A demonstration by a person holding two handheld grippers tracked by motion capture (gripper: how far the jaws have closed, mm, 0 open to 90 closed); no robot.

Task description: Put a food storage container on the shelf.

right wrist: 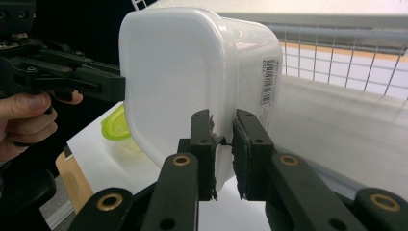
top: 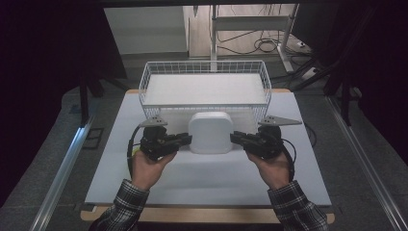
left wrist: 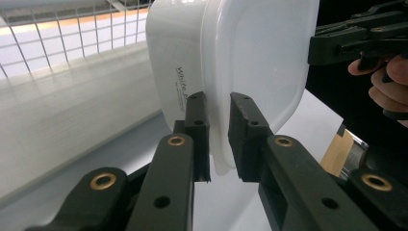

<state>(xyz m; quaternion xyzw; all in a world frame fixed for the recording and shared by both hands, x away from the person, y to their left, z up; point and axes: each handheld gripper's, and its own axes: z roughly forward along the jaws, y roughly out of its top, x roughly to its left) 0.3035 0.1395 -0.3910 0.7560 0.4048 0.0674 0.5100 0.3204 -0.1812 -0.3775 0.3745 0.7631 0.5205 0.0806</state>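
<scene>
Grippers (top: 185, 139) (top: 236, 138) on container (top: 210, 131), before basket (top: 204, 67)

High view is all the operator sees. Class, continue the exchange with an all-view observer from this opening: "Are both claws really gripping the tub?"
Observer: Yes. The left claw pinches the tub by its thin rim.
Operator: And the right?
Observer: The right claw is shut on the opposite rim, beside a barcode label.
Operator: Anything hidden from me?
Observer: A green lid peeks out behind the tub.
</scene>
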